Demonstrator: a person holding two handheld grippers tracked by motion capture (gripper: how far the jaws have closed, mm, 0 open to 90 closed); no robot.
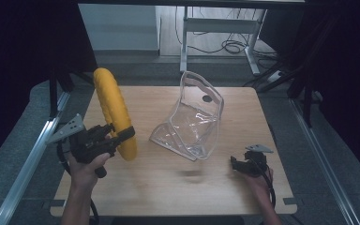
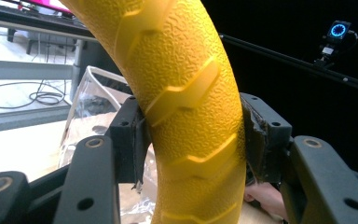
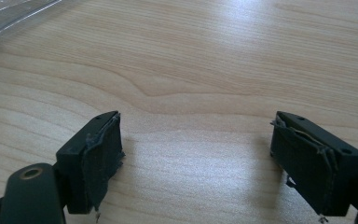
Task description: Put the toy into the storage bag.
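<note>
A: Starting with the desk [image 1: 168, 187], which fills the middle of the high view: we have plenty of bare wood, so room is not our worry. The clear plastic bag [image 1: 192, 122] standing at centre frame is. It looks floppy, and its mouth faces up and back, so if we bring anything in crooked we may fold the wall in or push the whole bag along.

A: Next, the yellow ring [image 1: 115, 112] at left of centre, lifted clear of the wood. Our left gripper [image 1: 117, 137] is clamped on its lower arc, and in the left gripper view the pads [image 2: 131, 140] press both flanks of the ring [image 2: 191, 116].

B: Agreed, but we hold it low, with most of it standing above the grip. We judge it could swing or twist between the pads if we turn the hand quickly, and the ribbed surface may not stop that.

A: And our right gripper [image 1: 243, 165], lower right, jaws apart over bare wood [image 3: 191, 70], holds nothing.

B: So nothing steadies the bag. That is the likeliest cause of a miss.
</note>
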